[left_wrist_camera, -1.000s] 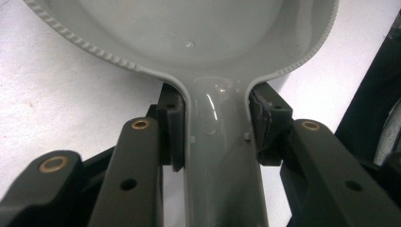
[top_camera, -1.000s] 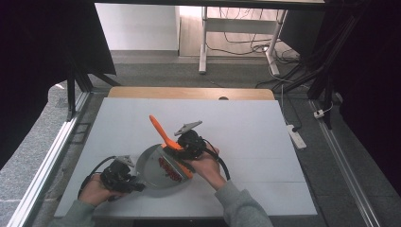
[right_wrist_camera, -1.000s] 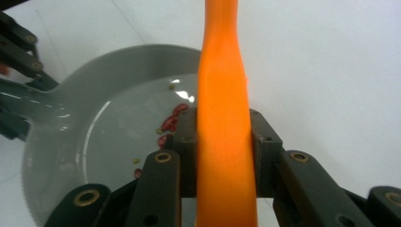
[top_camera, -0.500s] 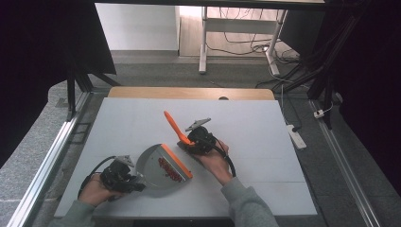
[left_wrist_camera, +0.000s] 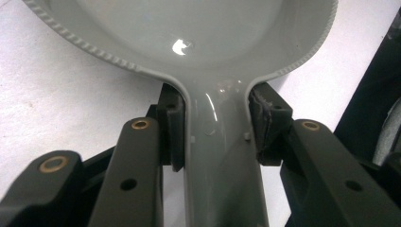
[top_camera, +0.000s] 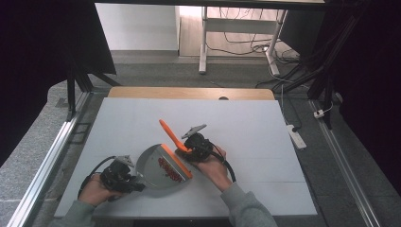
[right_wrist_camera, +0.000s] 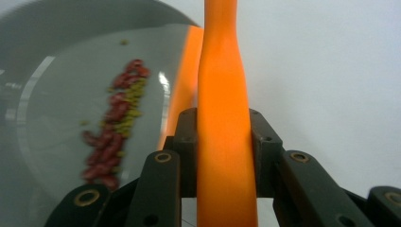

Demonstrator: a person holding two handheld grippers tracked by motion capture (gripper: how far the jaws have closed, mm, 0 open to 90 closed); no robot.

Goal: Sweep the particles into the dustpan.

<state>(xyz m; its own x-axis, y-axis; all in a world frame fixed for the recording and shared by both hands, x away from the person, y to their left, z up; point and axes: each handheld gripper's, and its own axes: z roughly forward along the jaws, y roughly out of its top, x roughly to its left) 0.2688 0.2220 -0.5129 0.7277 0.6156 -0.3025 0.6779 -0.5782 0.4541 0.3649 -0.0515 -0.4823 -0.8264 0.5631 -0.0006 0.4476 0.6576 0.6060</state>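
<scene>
Inside grey dustpan (top_camera: 156,165), red-green crumbs (top_camera: 170,169); left claw (left_wrist_camera: 215,125) clamped on its handle, right claw (right_wrist_camera: 222,142) on orange brush (top_camera: 172,135).

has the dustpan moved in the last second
No. The grey dustpan lies at the same spot on the white table, near its front edge, with the left gripper shut on its handle as before.

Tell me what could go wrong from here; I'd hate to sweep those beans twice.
1. The beans lie loose in a line inside the dustpan, close to its orange lip. If the left claw, shut on the dustpan's handle, tips it lipward, they could roll back onto the table.
2. The right claw is shut on the orange brush, which stands right at that lip; a stray stroke could flick beans out.
</scene>
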